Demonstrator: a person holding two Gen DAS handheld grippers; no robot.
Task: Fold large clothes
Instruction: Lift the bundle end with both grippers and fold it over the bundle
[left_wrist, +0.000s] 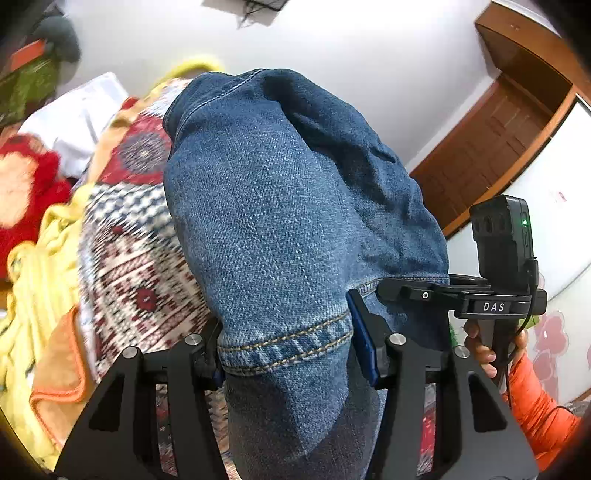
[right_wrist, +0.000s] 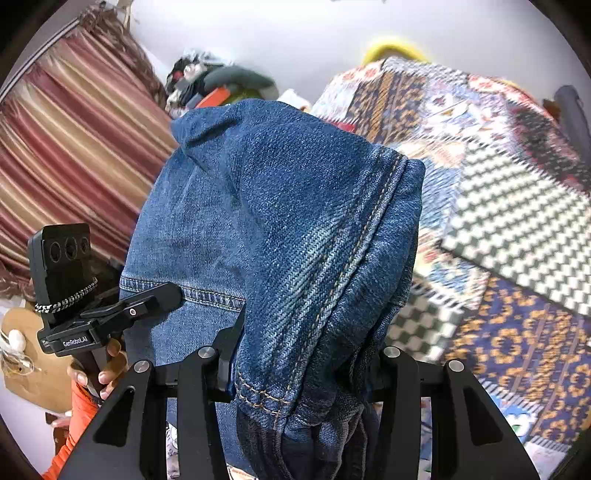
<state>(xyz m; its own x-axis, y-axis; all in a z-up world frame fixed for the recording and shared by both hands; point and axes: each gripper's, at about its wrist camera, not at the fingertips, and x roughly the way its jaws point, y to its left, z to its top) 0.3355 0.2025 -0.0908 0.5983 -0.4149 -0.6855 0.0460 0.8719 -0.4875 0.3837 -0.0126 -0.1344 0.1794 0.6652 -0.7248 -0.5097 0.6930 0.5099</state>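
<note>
Both grippers clamp the jeans (left_wrist: 295, 221) aloft: the left gripper (left_wrist: 288, 354) pinches a stitched hem, the right gripper (right_wrist: 299, 373) a bunched seam. Only the right view shows a striped curtain (right_wrist: 74, 147); the blurred patterned blanket (left_wrist: 136, 258) probably covers a bed.

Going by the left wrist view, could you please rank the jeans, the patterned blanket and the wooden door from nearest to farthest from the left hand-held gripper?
1. Jeans: clamped in the left hand-held gripper.
2. Patterned blanket: just behind the denim, to the left.
3. Wooden door: across the room, upper right.
</note>
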